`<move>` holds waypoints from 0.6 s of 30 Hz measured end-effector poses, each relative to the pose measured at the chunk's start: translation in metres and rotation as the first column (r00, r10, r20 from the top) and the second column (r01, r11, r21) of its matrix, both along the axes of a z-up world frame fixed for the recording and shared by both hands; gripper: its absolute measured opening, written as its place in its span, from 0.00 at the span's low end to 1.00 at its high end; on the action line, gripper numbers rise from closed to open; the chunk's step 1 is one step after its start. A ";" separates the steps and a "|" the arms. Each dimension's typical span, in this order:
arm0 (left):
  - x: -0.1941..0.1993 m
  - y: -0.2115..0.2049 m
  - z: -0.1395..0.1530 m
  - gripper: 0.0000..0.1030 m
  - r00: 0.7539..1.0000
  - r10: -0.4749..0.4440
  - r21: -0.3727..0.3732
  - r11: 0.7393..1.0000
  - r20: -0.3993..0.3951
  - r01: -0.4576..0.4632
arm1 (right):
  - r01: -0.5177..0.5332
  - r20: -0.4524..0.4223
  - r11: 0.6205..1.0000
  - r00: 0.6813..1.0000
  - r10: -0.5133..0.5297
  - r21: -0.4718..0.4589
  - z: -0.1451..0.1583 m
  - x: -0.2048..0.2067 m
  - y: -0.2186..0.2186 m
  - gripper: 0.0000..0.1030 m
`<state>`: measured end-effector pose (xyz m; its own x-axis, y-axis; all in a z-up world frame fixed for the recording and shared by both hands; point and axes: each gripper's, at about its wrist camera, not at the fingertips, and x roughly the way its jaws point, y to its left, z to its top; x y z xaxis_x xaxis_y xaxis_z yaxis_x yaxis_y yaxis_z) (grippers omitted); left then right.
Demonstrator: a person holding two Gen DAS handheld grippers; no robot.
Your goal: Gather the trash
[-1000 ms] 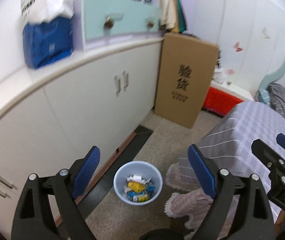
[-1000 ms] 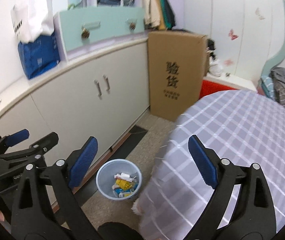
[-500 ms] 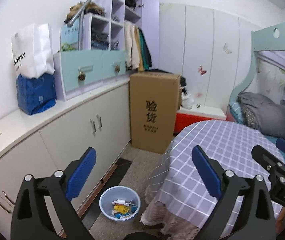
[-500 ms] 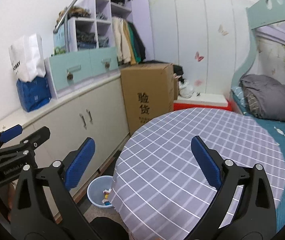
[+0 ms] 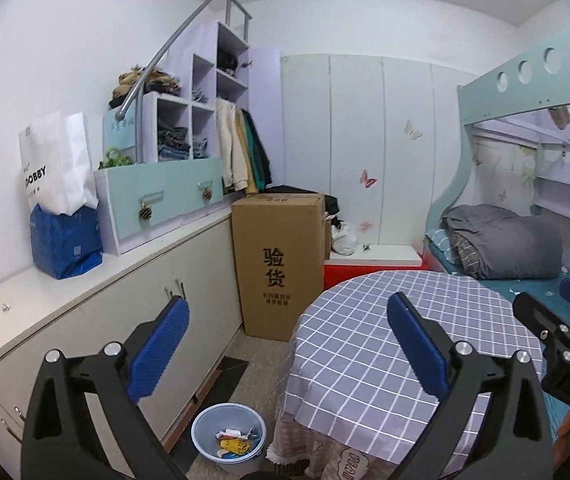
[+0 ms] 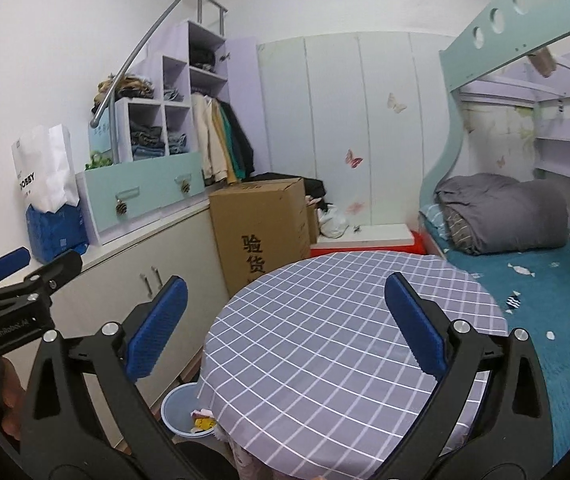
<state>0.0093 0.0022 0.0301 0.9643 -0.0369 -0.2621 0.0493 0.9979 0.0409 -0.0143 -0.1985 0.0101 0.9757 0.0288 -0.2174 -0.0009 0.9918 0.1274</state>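
Blue-padded jaws of the left gripper [image 5: 287, 344] and right gripper [image 6: 285, 324] stand wide apart with nothing between them, having just been opening. Trash [image 5: 235, 442] lies in the pale blue bin [image 5: 205, 424] on the floor, near left of the checked worktop [image 5: 365, 360].

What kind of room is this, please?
Most likely a small bedroom, perhaps a child's: a bunk bed with a grey quilt, an open wardrobe with hanging clothes, and butterfly stickers on the wall panels.

Side-by-side wrist views across the shared checked table [image 5: 385, 344] toward the wardrobe [image 6: 349, 128].
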 end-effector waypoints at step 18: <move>-0.018 -0.011 -0.004 0.95 1.000 -0.001 0.022 1.000 0.025 0.001 | 0.007 0.041 1.000 0.999 -0.007 -0.004 -0.011 -0.034 -0.005 0.94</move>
<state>-0.0089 -0.0088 0.0260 0.9705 -0.0324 -0.2387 0.0490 0.9968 0.0639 -0.0482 -0.2033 -0.0005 0.9840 0.0213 -0.1769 0.0007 0.9923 0.1237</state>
